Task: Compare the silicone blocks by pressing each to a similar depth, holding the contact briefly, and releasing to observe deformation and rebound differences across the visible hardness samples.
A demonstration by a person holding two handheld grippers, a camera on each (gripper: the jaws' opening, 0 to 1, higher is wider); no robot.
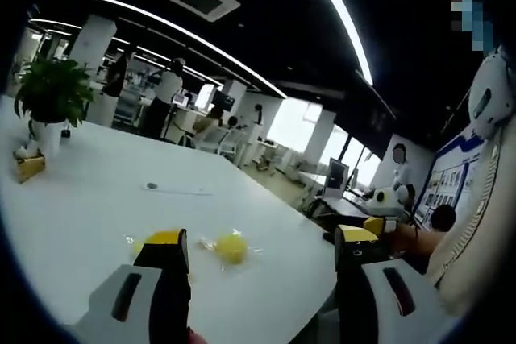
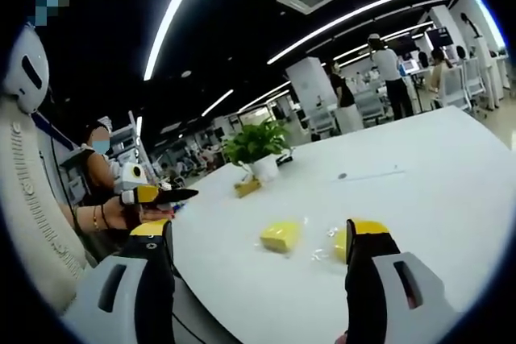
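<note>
Both your grippers hover above the white table [image 2: 419, 175] with jaws spread wide and nothing between them. In the right gripper view, one yellow silicone block [image 2: 280, 235] lies on the near part of the table in clear wrap, and a second block [image 2: 340, 244] sits just right of it, partly behind your right gripper [image 2: 262, 259] jaw. The left gripper [image 1: 262, 259] sees a block [image 1: 230, 247] between its jaws (another hides behind the left jaw). Come down squarely on one block, press slowly, hold, lift straight, then match that depth on its neighbour.
</note>
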